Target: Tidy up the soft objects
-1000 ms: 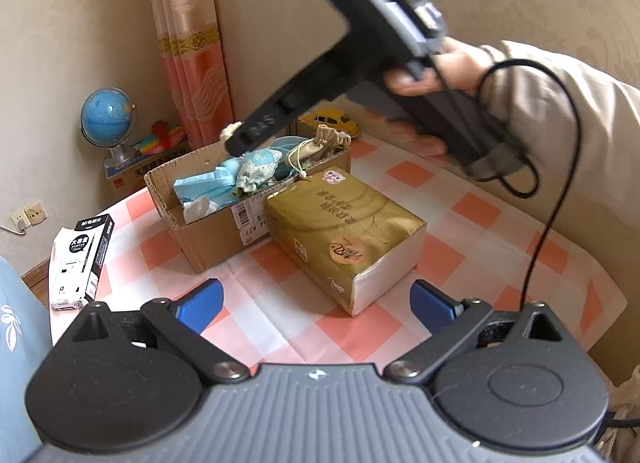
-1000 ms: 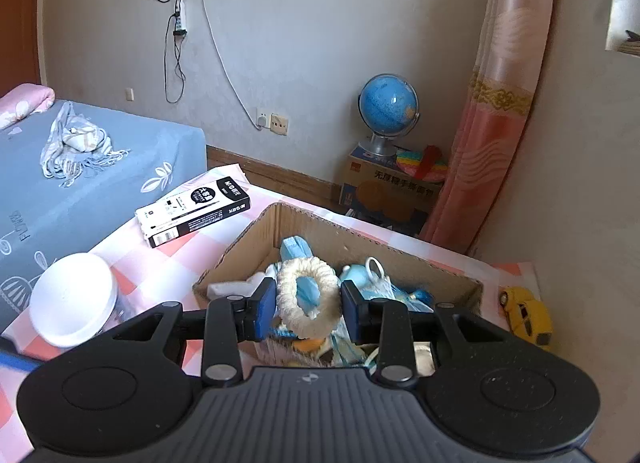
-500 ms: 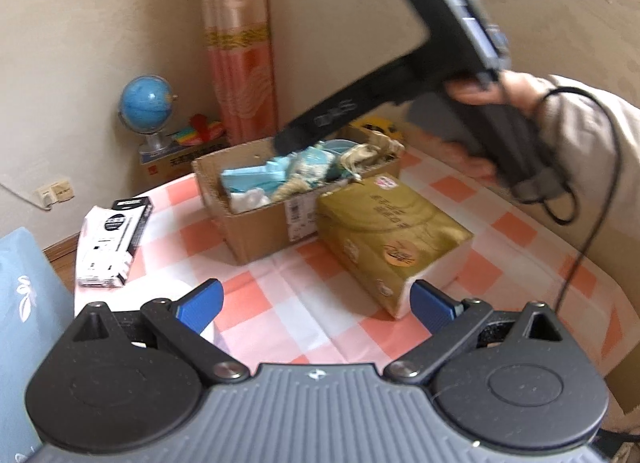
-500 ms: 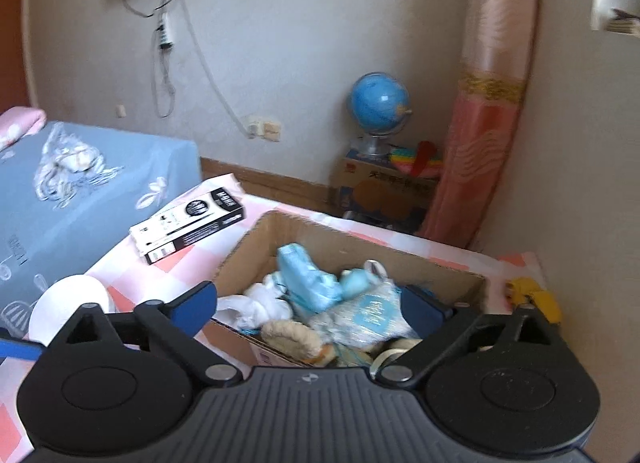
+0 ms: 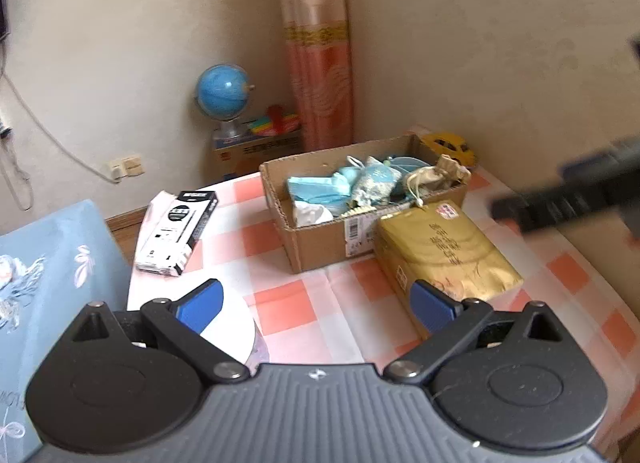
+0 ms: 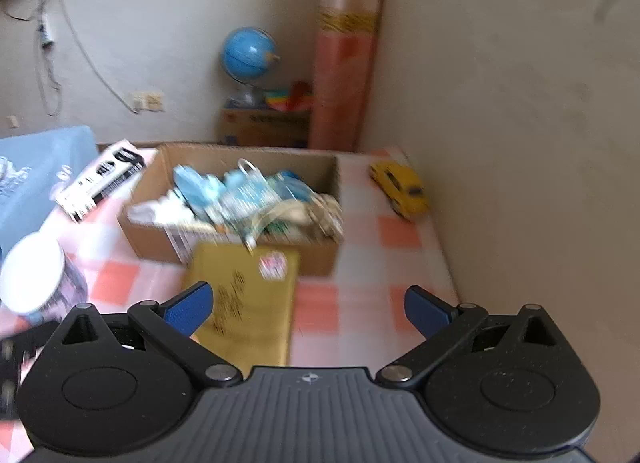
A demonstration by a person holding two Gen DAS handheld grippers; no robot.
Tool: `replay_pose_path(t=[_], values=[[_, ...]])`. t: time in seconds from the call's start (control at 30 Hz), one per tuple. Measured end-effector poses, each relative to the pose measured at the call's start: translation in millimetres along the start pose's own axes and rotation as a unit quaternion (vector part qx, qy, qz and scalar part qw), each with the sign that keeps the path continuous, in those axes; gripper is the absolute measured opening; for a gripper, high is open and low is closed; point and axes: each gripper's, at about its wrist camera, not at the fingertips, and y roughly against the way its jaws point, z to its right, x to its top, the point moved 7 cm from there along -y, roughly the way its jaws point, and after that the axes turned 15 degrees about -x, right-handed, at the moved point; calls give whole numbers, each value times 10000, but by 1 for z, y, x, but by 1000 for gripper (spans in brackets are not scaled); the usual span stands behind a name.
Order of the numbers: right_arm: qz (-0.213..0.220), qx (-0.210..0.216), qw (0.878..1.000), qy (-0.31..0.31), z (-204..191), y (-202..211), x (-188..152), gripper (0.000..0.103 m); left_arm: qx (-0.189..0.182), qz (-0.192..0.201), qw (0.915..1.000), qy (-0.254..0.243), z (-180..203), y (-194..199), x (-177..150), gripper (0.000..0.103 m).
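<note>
Straight ahead of the right gripper [image 6: 308, 309], on the checked tablecloth [image 5: 280, 303], lies the gold tissue pack [image 6: 248, 303]; its near end sits low between the spread jaws, nearer the left finger, not touched by either pad. Right claw is released, jaws wide, nothing in them. The pack's long axis runs roughly away from that camera toward the cardboard box [image 6: 156, 239], so the jaws already straddle its short width. Far end of the pack is touching or just beside the box front wall, can't tell which; right view is motion-blurred.

Left gripper [image 5: 316, 305] is also released and empty. In its view the pack [image 5: 448, 251] sits ahead and off to the right, angled across the line of the fingers, near corner just beside the right finger; the white lidded tub [image 5: 236, 337] shows behind the left finger.

Soft items [image 5: 352, 187] already fill the box. Judgement: pack is likely the next soft thing to go; right gripper is better lined up, left would need a roll to square to it. Risk: pack is wide and squashy, may slip in the pads
</note>
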Motion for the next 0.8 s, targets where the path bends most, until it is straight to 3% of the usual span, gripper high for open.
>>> replay_pose_path(t=[0.23, 0.8], values=[[-81, -178, 9994, -302, 15, 29, -26, 103, 108, -68, 9993, 363, 8, 3, 9, 100], [51, -91, 9991, -420, 18, 47, -26, 103, 138, -116, 9985, 511, 23, 9, 10, 100]])
